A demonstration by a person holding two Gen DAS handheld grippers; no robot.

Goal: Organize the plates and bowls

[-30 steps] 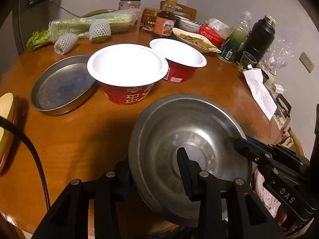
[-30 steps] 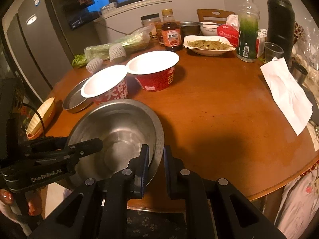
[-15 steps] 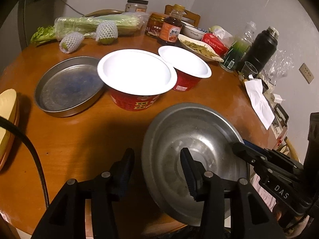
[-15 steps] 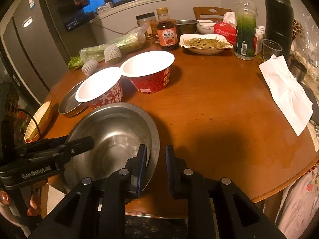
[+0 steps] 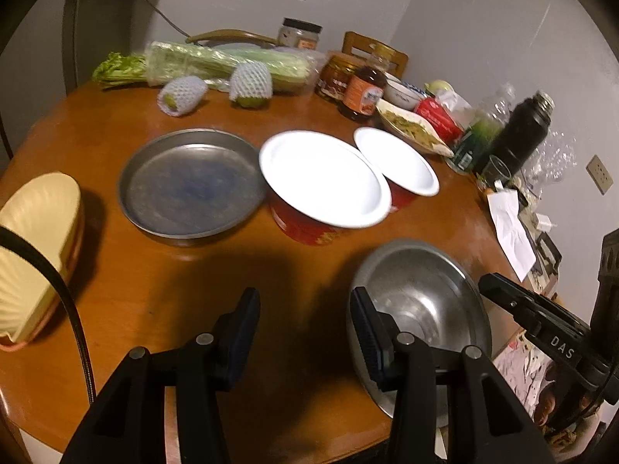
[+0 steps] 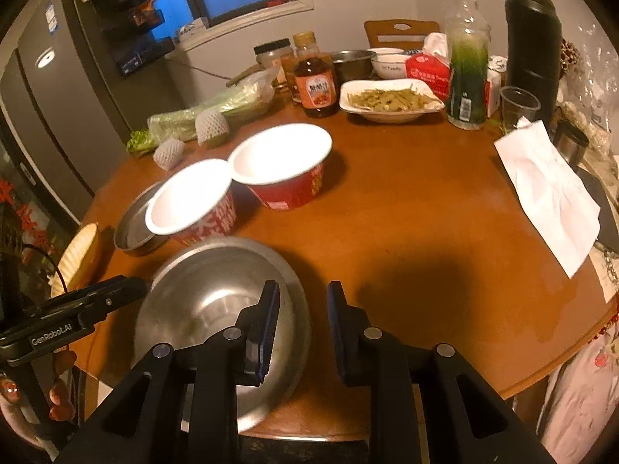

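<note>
On the round wooden table (image 6: 425, 239), the steel bowl (image 6: 216, 309) sits at the near edge, overhanging it. The right gripper (image 6: 301, 324) has just been opening: its pads straddle the bowl's rim, seemingly clear of it. The left gripper (image 5: 305, 324) stands released, bare table between its fingers, the bowl just beside its right finger (image 5: 367, 332).

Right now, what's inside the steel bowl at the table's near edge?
The steel bowl looks empty: bare metal with faint smudges. The right gripper straddles its rim, one finger covering part of the inside; that patch is hidden.
</note>
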